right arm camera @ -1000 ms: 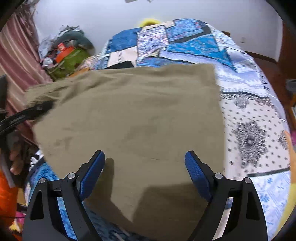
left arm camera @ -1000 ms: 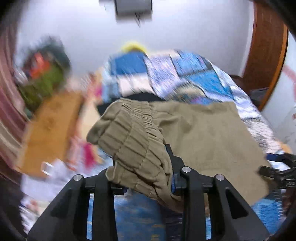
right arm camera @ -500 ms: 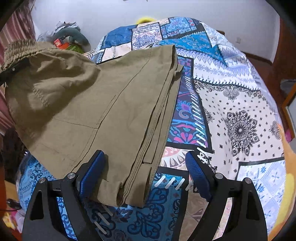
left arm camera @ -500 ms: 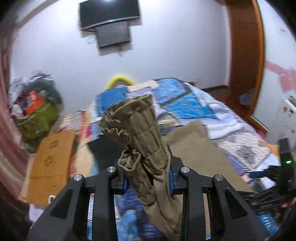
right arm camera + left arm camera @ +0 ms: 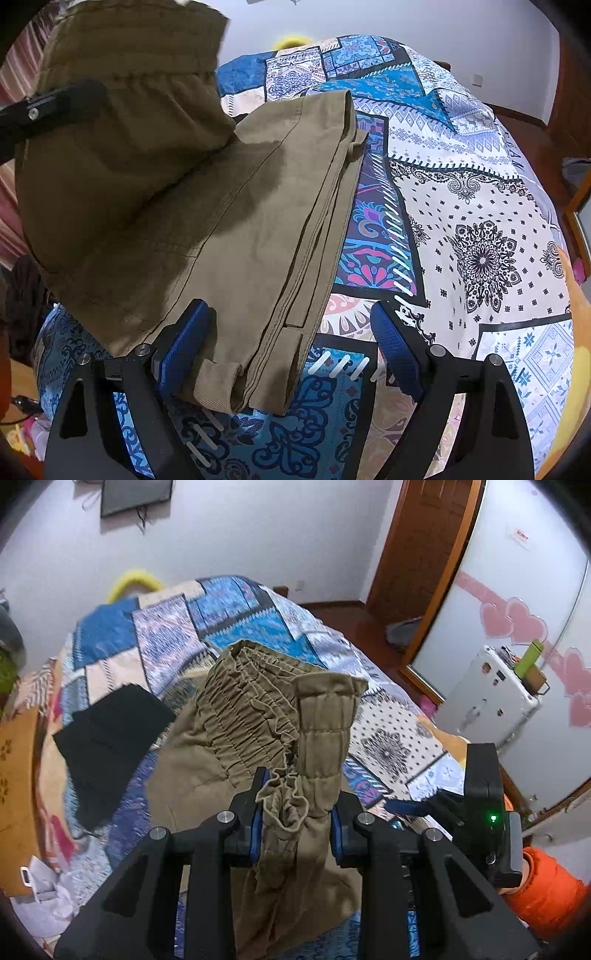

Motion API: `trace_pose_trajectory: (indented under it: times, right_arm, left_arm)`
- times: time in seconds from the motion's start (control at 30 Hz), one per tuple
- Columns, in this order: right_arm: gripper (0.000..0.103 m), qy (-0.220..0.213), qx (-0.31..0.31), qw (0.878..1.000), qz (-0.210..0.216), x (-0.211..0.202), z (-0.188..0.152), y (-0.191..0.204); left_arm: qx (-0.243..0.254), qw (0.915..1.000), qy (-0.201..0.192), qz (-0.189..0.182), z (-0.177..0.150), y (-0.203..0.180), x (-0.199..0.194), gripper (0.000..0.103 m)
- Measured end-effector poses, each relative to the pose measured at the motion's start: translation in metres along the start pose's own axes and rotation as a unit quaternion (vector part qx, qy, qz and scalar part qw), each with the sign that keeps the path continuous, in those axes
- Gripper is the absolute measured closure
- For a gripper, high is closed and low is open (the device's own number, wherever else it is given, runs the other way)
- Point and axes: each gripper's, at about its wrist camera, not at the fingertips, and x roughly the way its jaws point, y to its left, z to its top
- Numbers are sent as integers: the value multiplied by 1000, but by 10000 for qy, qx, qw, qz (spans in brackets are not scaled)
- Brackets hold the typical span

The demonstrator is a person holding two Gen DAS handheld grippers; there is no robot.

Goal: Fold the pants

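Observation:
Olive pants (image 5: 240,221) lie folded lengthwise on the patchwork bed quilt (image 5: 480,221). My left gripper (image 5: 295,801) holds their gathered elastic waistband (image 5: 258,709) lifted above the bed, its jaws closing with the bunched cloth pressed between the blue pads. In the right wrist view that gripper's black finger (image 5: 55,103) shows at the upper left, with the raised waist end draped over it. My right gripper (image 5: 291,332) stands open low over the near end of the pants; the folded edge lies between its fingers, the left pad (image 5: 184,350) beside the cloth.
A black cloth (image 5: 107,738) lies on the bed's left side by a cardboard box (image 5: 14,775). A white appliance (image 5: 487,698) and a wooden door (image 5: 421,546) stand right of the bed. An orange sleeve (image 5: 543,890) holds the right gripper.
My left gripper has lifted the waistband and swung it up and over toward the legs. The spread cloth has drawn back, baring the quilt. The right gripper has stayed put.

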Motion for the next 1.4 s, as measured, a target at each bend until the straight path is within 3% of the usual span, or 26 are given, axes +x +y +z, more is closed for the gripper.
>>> trace_pose_trajectory:
  times: [0.17,0.23,0.33,0.47,0.67,0.87,1.07,1.2,1.27,1.4]
  right_arm:
    - [16,-5,-5,10000,6,0,0,0]
    - [16,-10,0,10000,10,1,1,0]
    - [16,-16,8,10000,16,1,1,0]
    - [16,-15,-7,10000,-14,2,1,2]
    - [16,-44,-15,10000,-45,-2,0,1]
    - [16,-57,62,10000,-6,-12,-5,-4]
    - [16,-157,82,9998,-115,-23,-9,-7]
    - [16,-201,127,9996,-131,-31,-10,-9]
    - [16,-250,99,9994,-197,-35,-11,-9]
    - [16,-284,-19,9985,-462,-35,-13,-7]
  left_arm:
    - [86,9996,189,-186,-4,-9,4,68]
    - [102,9988,205,-443,-4,-10,2,43]
    - [110,9978,4,-657,-2,-12,-12,26]
    - [190,9990,-250,-312,5,-6,-24,23]
    - [-217,9987,-243,393,24,41,-4,13]
    - [-552,9946,230,853,47,97,48,12]
    - [-291,9844,757,1562,58,128,117,12]
    - [-193,9760,1336,1709,50,146,165,11]
    - [-42,9700,1551,1873,40,150,182,1]
    - [-148,9756,1382,1698,26,160,178,0]
